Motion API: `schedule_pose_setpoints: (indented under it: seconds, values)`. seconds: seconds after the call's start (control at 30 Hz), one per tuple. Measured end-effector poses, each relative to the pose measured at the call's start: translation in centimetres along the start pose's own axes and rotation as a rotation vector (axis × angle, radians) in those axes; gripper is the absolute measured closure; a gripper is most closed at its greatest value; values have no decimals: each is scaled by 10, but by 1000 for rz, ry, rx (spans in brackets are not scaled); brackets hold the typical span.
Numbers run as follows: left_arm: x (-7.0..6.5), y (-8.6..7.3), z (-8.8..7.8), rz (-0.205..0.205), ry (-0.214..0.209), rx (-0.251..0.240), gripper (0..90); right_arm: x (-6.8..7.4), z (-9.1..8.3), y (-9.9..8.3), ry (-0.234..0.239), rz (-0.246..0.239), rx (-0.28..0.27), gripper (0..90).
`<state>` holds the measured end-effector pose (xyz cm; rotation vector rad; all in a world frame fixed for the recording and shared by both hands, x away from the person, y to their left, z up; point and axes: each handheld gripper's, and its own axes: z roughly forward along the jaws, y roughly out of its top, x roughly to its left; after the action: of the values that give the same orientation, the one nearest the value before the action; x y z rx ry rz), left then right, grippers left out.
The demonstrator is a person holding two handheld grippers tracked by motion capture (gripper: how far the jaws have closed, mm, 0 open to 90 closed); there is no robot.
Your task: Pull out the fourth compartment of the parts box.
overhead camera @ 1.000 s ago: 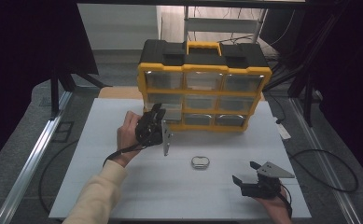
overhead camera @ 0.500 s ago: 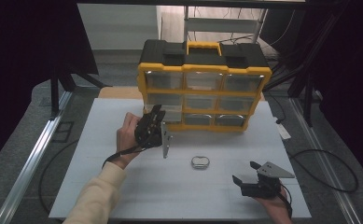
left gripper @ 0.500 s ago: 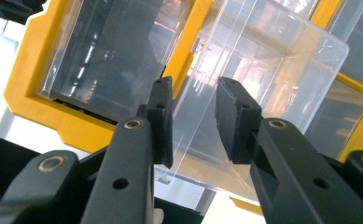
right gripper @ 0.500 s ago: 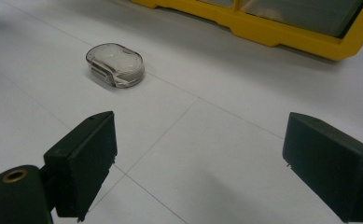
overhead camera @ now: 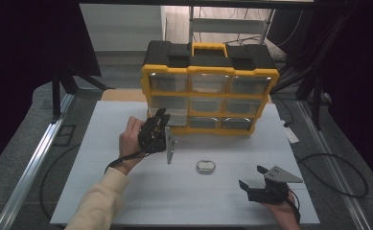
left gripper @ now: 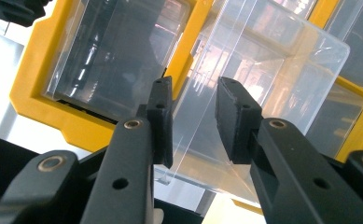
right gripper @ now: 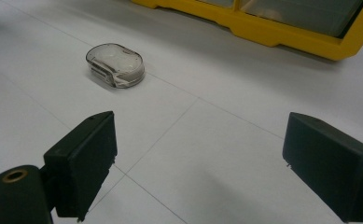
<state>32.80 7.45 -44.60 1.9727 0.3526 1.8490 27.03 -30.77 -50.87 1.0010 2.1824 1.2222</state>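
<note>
Left gripper (left gripper: 193,119) at cabinet (overhead camera: 208,91), jaws narrowed around front wall of clear drawer (left gripper: 263,79) pulled partway out of left column; pad contact unclear. Small clear case (right gripper: 115,65) on table (overhead camera: 102,143), ahead-left of right gripper (right gripper: 195,163). Right jaws spread wide, nothing between.

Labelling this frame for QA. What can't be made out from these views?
- Drawer contents: clear walls in the left gripper view give glare only; too small in the high view.
- Whether the left claw pinches the drawer: the pads hide any contact there; the hand blocks it from above.
- Small clear case: what is inside is too small and blurred in both views.
- Organizer back: hidden by its own body.
- Right claw: open, holding nothing.
</note>
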Motion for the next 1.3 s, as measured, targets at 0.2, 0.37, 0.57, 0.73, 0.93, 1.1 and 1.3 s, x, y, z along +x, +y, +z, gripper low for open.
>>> schedule_pose_setpoints:
  seconds: [0.2,0.37,0.57,0.73,0.93,1.1,1.3]
  values:
    - [0,0,-1,-2,0,0,675,0,0,0,1,-2,2,105]
    - [0,0,-2,-2,1,-2,675,0,0,0,1,-2,1,105]
    - [0,0,-4,-2,0,-7,675,0,0,0,1,-2,2,105]
    - [0,0,-6,-3,1,-10,675,0,0,0,1,-3,2,105]
    - [0,-1,-8,-7,0,-10,675,0,0,0,1,-2,3,105]
    - [-1,-1,-9,-9,2,-11,674,0,0,0,0,-2,3,105]
    - [-1,-1,-10,-10,2,-11,674,0,0,0,0,-3,3,105]
